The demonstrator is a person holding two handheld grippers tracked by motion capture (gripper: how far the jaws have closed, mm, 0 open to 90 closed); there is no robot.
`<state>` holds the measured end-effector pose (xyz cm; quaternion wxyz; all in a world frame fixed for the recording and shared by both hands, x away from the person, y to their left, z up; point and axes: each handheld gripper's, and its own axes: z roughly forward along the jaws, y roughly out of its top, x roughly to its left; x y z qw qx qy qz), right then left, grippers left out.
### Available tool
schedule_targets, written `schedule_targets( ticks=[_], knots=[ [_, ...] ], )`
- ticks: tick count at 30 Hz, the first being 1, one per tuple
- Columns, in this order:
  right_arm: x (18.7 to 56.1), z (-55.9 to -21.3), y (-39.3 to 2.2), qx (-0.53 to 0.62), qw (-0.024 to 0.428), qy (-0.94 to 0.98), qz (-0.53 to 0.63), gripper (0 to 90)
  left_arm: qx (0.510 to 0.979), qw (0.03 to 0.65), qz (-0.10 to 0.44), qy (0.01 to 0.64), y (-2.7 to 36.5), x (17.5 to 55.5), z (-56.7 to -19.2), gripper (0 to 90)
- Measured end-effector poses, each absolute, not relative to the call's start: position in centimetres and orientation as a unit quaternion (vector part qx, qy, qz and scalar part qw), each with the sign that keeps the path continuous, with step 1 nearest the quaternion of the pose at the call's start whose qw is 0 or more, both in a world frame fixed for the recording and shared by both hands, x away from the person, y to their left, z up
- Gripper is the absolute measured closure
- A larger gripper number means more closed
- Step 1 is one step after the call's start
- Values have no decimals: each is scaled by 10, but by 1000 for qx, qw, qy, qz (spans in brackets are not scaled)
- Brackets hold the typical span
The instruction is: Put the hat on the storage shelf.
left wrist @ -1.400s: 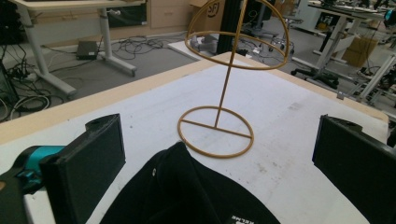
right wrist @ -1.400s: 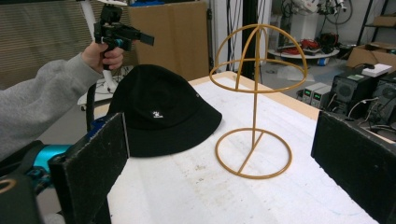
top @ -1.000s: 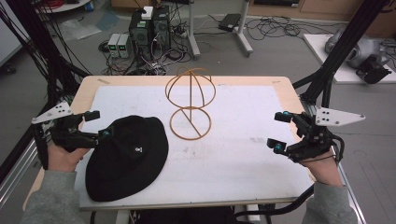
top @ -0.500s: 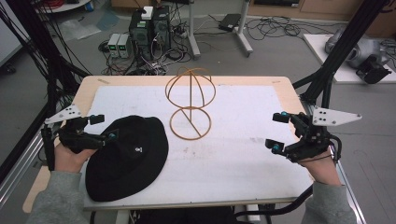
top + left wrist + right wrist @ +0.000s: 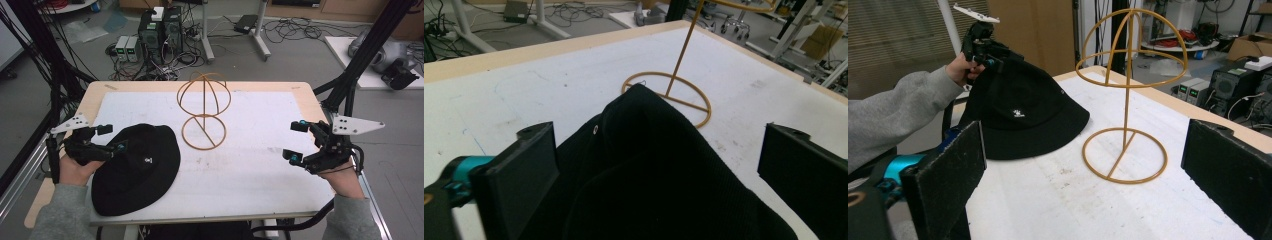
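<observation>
Jaws of the left gripper [image 5: 111,139] gape around the brim of the black fabric bucket hat [image 5: 137,172] lying on the white-topped counter [image 5: 260,165], apparently to grasp it for the golden wire hat stand [image 5: 204,111], while the right gripper [image 5: 296,141] waits wide open, holding nothing.

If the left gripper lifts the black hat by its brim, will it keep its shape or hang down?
The black hat looks like soft fabric, already folded, so it will probably droop. It seems light and unlikely to slip.
</observation>
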<state>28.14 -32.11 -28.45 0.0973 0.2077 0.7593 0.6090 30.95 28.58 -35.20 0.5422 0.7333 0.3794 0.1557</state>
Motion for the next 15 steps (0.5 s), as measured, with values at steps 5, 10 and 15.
schedule_targets(
  ticks=[5, 10, 15],
  knots=[
    [282, -285, -319, 205, 98, 762, 606, 33, 732, 542, 156, 383, 286, 309, -352, 114],
    [282, -285, -319, 208, 96, 762, 606, 33, 729, 540, 149, 393, 288, 309, -353, 224],
    [283, -288, -317, 211, 91, 766, 600, 33, 731, 543, 140, 390, 290, 308, -355, 429]
  ],
)
